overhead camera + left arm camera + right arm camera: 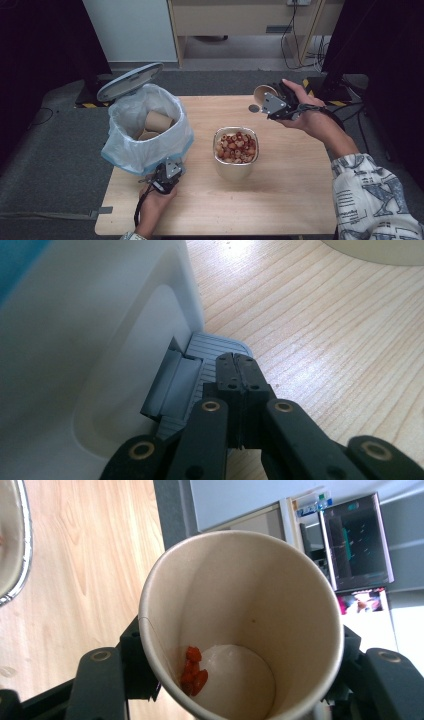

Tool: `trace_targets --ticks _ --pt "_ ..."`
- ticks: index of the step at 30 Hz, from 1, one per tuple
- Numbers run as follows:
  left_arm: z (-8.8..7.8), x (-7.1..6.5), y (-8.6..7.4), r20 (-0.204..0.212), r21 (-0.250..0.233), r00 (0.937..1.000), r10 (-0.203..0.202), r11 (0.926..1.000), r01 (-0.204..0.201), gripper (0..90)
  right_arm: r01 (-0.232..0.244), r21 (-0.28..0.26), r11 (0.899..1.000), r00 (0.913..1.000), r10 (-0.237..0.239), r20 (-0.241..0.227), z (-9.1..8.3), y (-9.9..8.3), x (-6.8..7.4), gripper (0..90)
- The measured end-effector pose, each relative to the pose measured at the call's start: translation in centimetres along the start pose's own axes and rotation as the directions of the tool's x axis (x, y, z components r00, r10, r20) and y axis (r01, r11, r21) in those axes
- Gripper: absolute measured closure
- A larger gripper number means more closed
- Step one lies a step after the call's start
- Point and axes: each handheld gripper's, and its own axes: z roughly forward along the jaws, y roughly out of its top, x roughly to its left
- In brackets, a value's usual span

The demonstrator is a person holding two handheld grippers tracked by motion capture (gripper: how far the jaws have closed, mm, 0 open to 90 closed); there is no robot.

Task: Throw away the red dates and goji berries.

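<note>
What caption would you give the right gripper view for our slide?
Right gripper shut on a tilted paper cup, a few red pieces stuck near its bottom.

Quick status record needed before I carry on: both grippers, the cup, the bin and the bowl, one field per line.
left gripper: jaws shut, tips on the grey pedal at the foot of the bin
bin: lid up, white liner, paper cups inside
right gripper: shut on the paper cup, held above the table's far right part
paper cup: tipped on its side, a few red pieces stuck near the bottom
metal bowl: mid-table, full of red and pale pieces
table: light wood
</note>
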Motion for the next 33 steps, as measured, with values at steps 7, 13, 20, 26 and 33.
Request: trace_targets --ticks 7,13,20,26,33 --pt "0.0 0.0 0.0 -0.001 0.003 1.0 0.004 1.0 -0.004 89.3 -0.215 -0.072 0.974 0.9763 0.212 -0.042 -0.7 -1.9 -1.3 35.6" --pt "0.0 0.0 0.0 0.0 0.003 1.0 0.003 1.0 -0.003 89.3 -0.298 -0.092 0.95 0.9537 0.292 -0.073 -1.3 -3.2 -2.2 35.6" --pt "0.0 0.0 0.0 -0.001 0.003 1.0 0.005 1.0 -0.005 89.3 -0.376 -0.11 0.92 0.9212 0.359 -0.15 -1.6 -4.0 -2.3 35.2" --pt "0.0 0.0 0.0 0.0 0.003 1.0 0.004 1.0 -0.004 89.3 -0.409 -0.115 0.905 0.9018 0.382 -0.202 -1.6 -4.4 -2.1 35.1" --pt "0.0 0.0 0.0 -0.001 0.004 1.0 0.006 1.0 -0.006 89.3 -0.436 -0.116 0.893 0.8855 0.402 -0.233 -1.6 -4.9 -1.8 35.1"
